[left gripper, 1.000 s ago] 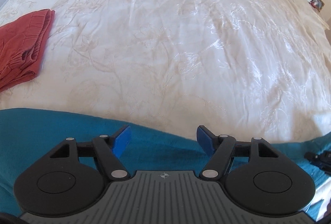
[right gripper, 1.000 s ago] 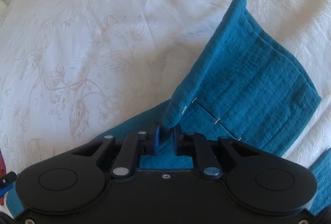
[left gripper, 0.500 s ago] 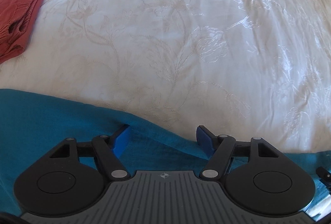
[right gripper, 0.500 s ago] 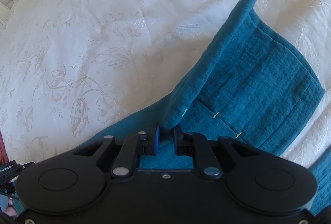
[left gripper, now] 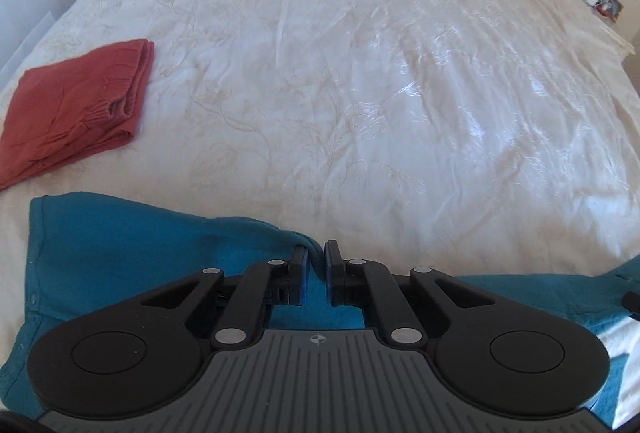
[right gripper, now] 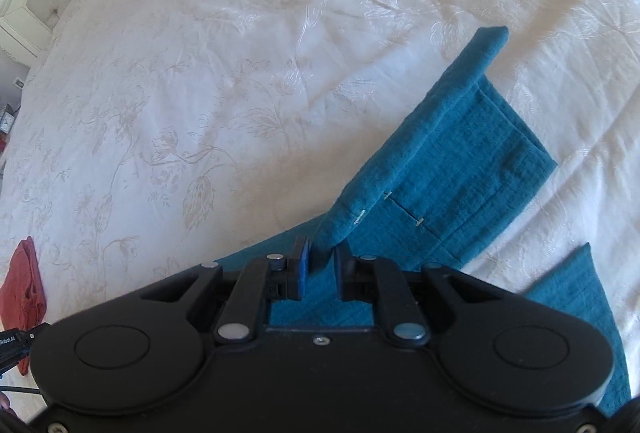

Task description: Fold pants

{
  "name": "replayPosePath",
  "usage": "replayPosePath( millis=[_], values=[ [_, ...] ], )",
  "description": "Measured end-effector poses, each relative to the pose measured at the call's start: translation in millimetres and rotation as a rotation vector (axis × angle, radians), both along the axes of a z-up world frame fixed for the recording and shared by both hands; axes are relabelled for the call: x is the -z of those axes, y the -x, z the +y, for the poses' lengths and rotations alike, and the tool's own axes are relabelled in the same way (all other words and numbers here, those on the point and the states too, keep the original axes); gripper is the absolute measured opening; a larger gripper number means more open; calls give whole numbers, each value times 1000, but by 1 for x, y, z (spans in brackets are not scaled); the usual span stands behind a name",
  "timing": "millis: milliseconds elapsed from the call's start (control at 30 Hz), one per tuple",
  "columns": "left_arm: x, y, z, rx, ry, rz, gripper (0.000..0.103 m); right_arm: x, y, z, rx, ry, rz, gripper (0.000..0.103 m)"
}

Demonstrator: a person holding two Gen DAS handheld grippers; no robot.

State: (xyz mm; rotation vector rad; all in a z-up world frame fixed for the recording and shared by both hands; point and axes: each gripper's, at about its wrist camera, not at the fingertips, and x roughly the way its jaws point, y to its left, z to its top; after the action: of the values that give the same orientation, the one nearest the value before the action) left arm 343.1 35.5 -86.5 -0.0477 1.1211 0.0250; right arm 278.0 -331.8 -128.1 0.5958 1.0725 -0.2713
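Both grippers pinch the teal pants (right gripper: 460, 169) lying on the bed (left gripper: 360, 73): the left gripper (left gripper: 315, 259) clamps a raised fold at its edge, the right gripper (right gripper: 320, 257) a lifted hem corner.

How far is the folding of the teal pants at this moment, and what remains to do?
Done: red pants lie folded on the bedspread. In hand: both grippers are shut on the teal pants. The left gripper pinches an upper edge, and the right gripper lifts a leg hem. Left: the teal pants look unfolded, so carrying the cloth over and laying it flat likely remains.
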Motion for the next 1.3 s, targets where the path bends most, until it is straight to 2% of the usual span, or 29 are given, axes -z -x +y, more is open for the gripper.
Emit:
replayPosePath(
  millis=[100,233,367,500,600,733,767,800,867,900,1133,1300],
  values=[
    [-22,44,0,38,-18,-50,8,-21,39,1,12,0,-23,19],
    [-29,99,-2,70,-25,-50,8,-35,97,1,30,9,-22,19],
    [-16,149,-1,98,-26,4,8,-31,149,1,56,-11,20,20],
    [14,185,3,119,-41,89,8,-3,195,4,76,-23,99,20],
    [41,201,4,128,-43,155,8,26,217,6,76,-48,149,20],
    [68,211,-3,159,-77,193,8,55,232,11,46,-72,200,21],
    [73,213,-4,167,-77,201,8,58,235,12,40,-78,206,25],
    [77,218,-7,173,-80,208,8,59,238,12,39,-82,204,29],
    [82,223,-8,180,-104,216,8,55,246,10,30,-82,208,48],
    [84,224,-9,186,-114,219,8,52,250,8,21,-79,210,50],
    [89,249,-7,231,-129,268,8,39,285,-24,55,-25,194,51],
    [83,275,-4,257,-159,245,8,34,305,-47,103,19,173,51]
  ],
)
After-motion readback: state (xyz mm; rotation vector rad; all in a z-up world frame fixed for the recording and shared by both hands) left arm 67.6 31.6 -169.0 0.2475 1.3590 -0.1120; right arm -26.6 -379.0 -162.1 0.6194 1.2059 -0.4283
